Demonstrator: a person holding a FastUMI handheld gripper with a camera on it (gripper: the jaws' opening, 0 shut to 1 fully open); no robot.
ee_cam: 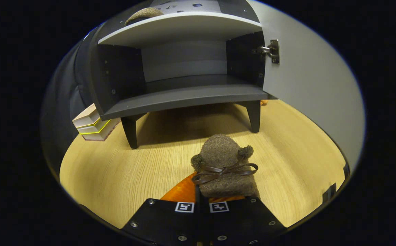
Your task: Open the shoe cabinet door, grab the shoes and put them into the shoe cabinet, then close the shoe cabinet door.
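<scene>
I saw a brown fuzzy shoe (pixel 226 164) with a leather bow just ahead of my claw (pixel 201 205); the shoe cabinet (pixel 184 92) stood beyond it, door (pixel 307 85) swung open.

Count, per kind:

Shoes: 2. 1x brown fuzzy slipper w/ dark ribbon bow + pompoms (pixel 226 167), near, just ahead of the jaws on the light wood desk (pixel 116 177). 1x same-type brown shoe (pixel 144 14) on top of the cabinet, far left, partly seen.

Cabinets: 1x dark grey shoe cabinet w/ white top (pixel 184 68), 1 white door (pixel 307 85) swung open at right, 1 metal hinge (pixel 272 51), 2 legs seen.

Boxes: approx 3 flat pale boxes in a stack (pixel 94 124), left of cabinet.

Orange mat: 1 (pixel 182 191), under near slipper.

Grippers: 1 (pixel 201 191), jaws close together; can't tell if they grip.
</scene>
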